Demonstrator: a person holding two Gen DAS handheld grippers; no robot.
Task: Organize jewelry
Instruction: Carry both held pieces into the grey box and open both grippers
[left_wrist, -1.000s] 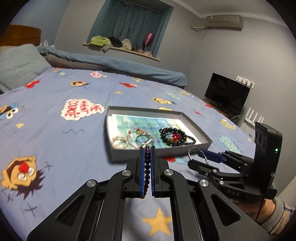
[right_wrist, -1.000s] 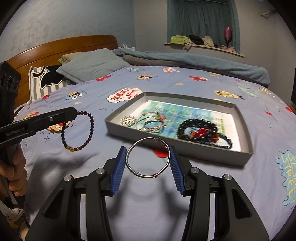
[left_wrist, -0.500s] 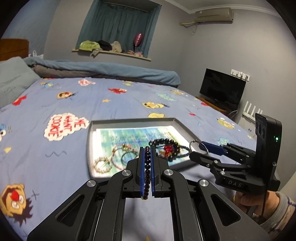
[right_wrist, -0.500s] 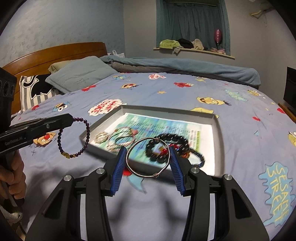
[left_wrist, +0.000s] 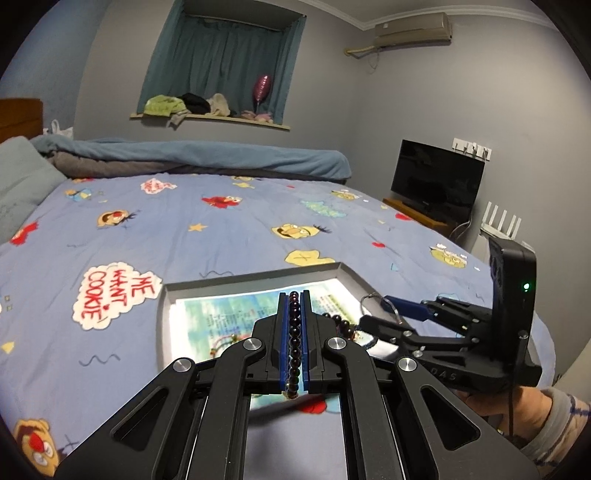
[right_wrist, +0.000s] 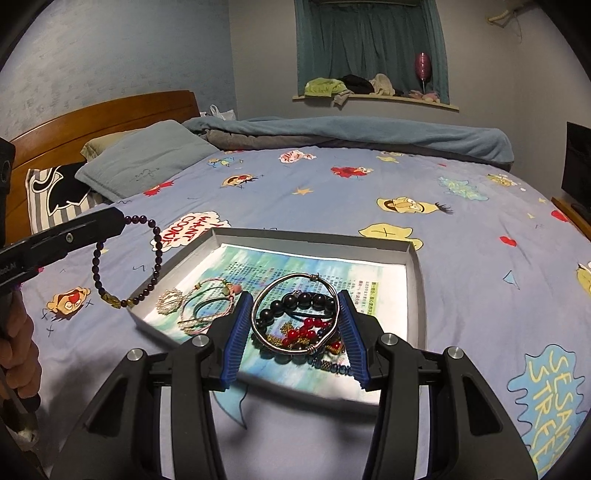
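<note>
The left gripper (left_wrist: 294, 343) was clamped tight on a dark purple beaded bracelet (right_wrist: 127, 258), its blue pads (left_wrist: 283, 343) pinching the strand edge-on in its own camera; from the right wrist view that bracelet dangled in a loop off the black fingertips, hanging over the near-left corner of the shallow grey cardboard tray (right_wrist: 415, 266), its gold bead lowest; the right gripper (right_wrist: 295, 325) held a thin silver wire bangle (right_wrist: 295, 314) spanned flat between its ribbed blue pads (right_wrist: 236, 332), jaws partly spread and pressing on the ring's two sides; the bangle hovered above the tray's near half, and whether it touched anything below could not be told; through its hoop showed a black round-bead bracelet (right_wrist: 295, 302) and a red bead cluster (right_wrist: 306, 332) lying on the blue-green printed paper lining (right_wrist: 295, 266); to their left in the tray lay a small silver filigree ring-shaped piece (right_wrist: 169, 300) and a pink-and-green cord bracelet (right_wrist: 207, 302), just beside each other; the tray sat on the blue cartoon-print bedsheet (right_wrist: 369, 192), with a grey-blue pillow (right_wrist: 147, 158) well behind it by the wooden headboard (right_wrist: 92, 114).
</note>
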